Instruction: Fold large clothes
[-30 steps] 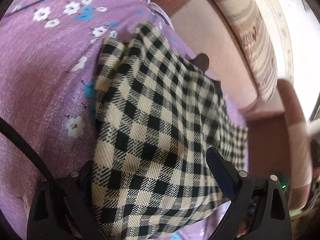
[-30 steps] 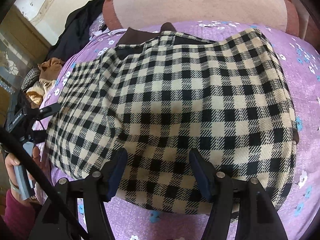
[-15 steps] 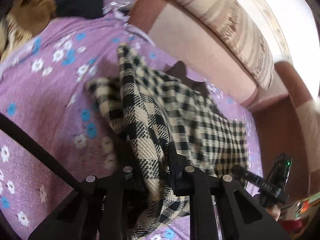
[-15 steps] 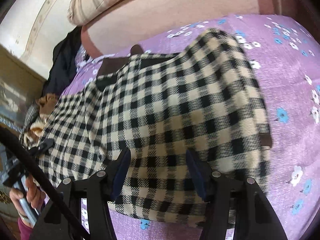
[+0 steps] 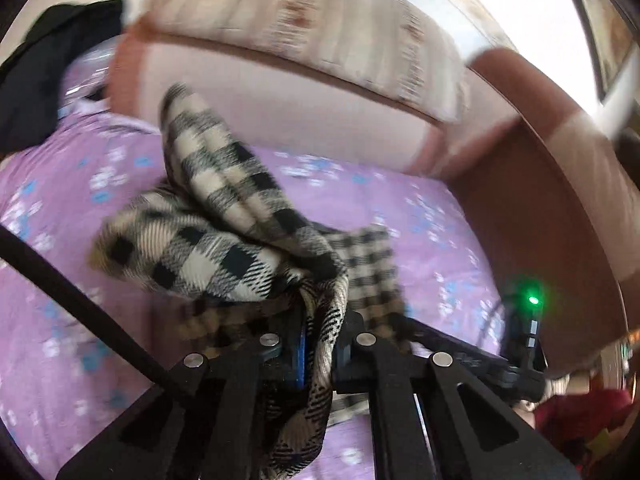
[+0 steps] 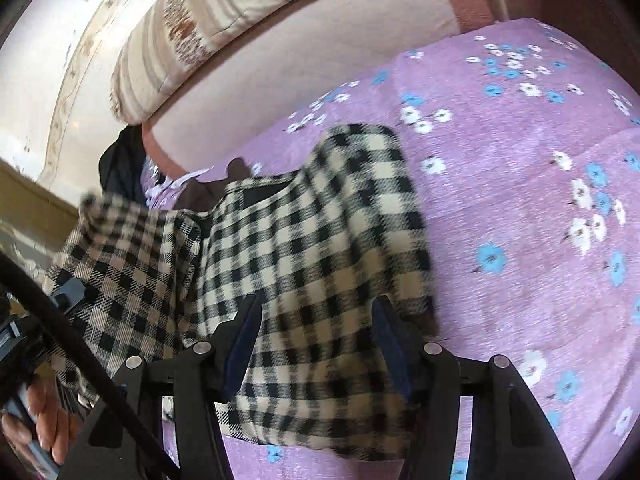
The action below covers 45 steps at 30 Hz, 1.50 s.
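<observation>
A black-and-cream checked garment lies on a purple flowered cover. My left gripper is shut on a bunched edge of the garment, which it holds up off the cover with folds hanging around the fingers. In the right wrist view that lifted part rises at the left, above a hand. My right gripper stands open over the near hem, one finger on each side of the cloth; the pads do not press on it.
A pink upholstered back with a striped cushion bounds the far side. A brown armrest closes the right end. Dark clothing is heaped at the far left. Bare purple cover spreads to the right of the garment.
My left gripper went from open over the flat garment to shut on its edge, then rose and carried the cloth rightwards into a bunch. My right gripper shifted and rolled, jaws still apart.
</observation>
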Each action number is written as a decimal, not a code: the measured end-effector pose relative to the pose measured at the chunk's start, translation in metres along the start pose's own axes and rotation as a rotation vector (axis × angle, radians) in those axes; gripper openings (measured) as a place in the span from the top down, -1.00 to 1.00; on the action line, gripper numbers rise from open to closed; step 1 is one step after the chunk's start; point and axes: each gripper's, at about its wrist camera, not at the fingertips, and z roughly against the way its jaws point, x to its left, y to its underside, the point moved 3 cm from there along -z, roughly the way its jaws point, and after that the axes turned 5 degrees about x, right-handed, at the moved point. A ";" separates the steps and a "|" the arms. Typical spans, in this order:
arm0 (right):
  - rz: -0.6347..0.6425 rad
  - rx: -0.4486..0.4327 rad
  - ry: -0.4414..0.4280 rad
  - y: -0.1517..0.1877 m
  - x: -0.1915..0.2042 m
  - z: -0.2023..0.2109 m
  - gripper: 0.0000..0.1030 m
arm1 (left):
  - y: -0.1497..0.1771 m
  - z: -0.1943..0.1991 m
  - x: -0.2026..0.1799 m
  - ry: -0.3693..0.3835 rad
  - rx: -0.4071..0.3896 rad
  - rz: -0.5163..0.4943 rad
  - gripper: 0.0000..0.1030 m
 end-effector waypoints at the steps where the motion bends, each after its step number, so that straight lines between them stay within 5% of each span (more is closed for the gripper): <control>1: -0.015 -0.002 0.001 -0.001 -0.005 0.002 -0.21 | -0.001 -0.008 -0.012 0.014 0.009 -0.020 0.86; 4: -0.068 -0.007 0.005 -0.006 -0.020 0.002 -0.21 | 0.010 -0.053 -0.046 0.060 0.074 -0.065 0.86; 8: -0.176 -0.002 -0.014 -0.011 -0.044 0.000 -0.21 | 0.045 -0.121 -0.040 0.146 0.223 -0.001 0.79; 10: -0.213 -0.001 -0.018 -0.010 -0.053 0.001 -0.21 | 0.062 -0.139 -0.031 0.181 0.295 0.025 0.43; 12: -0.219 -0.012 -0.020 -0.012 -0.055 0.003 -0.21 | 0.071 -0.132 -0.028 0.215 0.271 0.012 0.36; 15: -0.212 -0.039 -0.034 -0.012 -0.050 0.011 -0.28 | 0.073 -0.096 -0.031 0.241 0.236 -0.039 -0.35; 17: -0.181 -0.052 -0.057 -0.010 -0.041 0.018 -0.31 | 0.073 -0.065 -0.028 0.250 0.192 -0.060 -0.40; 23: -0.081 -0.037 -0.135 -0.007 -0.011 0.010 -0.65 | 0.085 -0.018 0.000 0.054 0.092 -0.159 -0.44; 29: -0.035 0.019 -0.148 -0.016 0.005 -0.036 -0.65 | 0.102 -0.045 0.048 -0.111 0.111 -0.045 -0.44; 30: -0.018 0.022 -0.146 -0.018 0.008 -0.040 -0.52 | 0.105 -0.047 0.050 -0.124 0.114 -0.039 -0.44; 31: 0.015 0.013 -0.121 -0.021 0.012 -0.044 0.00 | 0.106 -0.051 0.052 -0.124 0.121 -0.030 -0.44; 33: 0.042 0.011 -0.074 -0.027 0.013 -0.046 0.62 | 0.107 -0.054 0.054 -0.116 0.119 -0.008 -0.45; 36: 0.071 -0.006 -0.060 -0.033 0.012 -0.033 0.76 | 0.099 -0.058 0.048 -0.086 0.114 -0.005 -0.46; 40: 0.126 -0.066 0.073 -0.043 0.003 -0.014 0.79 | 0.092 -0.067 0.040 -0.038 0.077 -0.007 -0.54; 43: 0.066 -0.032 0.159 -0.048 -0.023 -0.041 0.79 | 0.099 -0.095 0.038 -0.047 0.153 0.007 -0.55; 45: 0.016 -0.005 0.111 -0.045 -0.037 -0.051 0.74 | 0.104 -0.107 0.040 -0.068 0.172 0.011 -0.55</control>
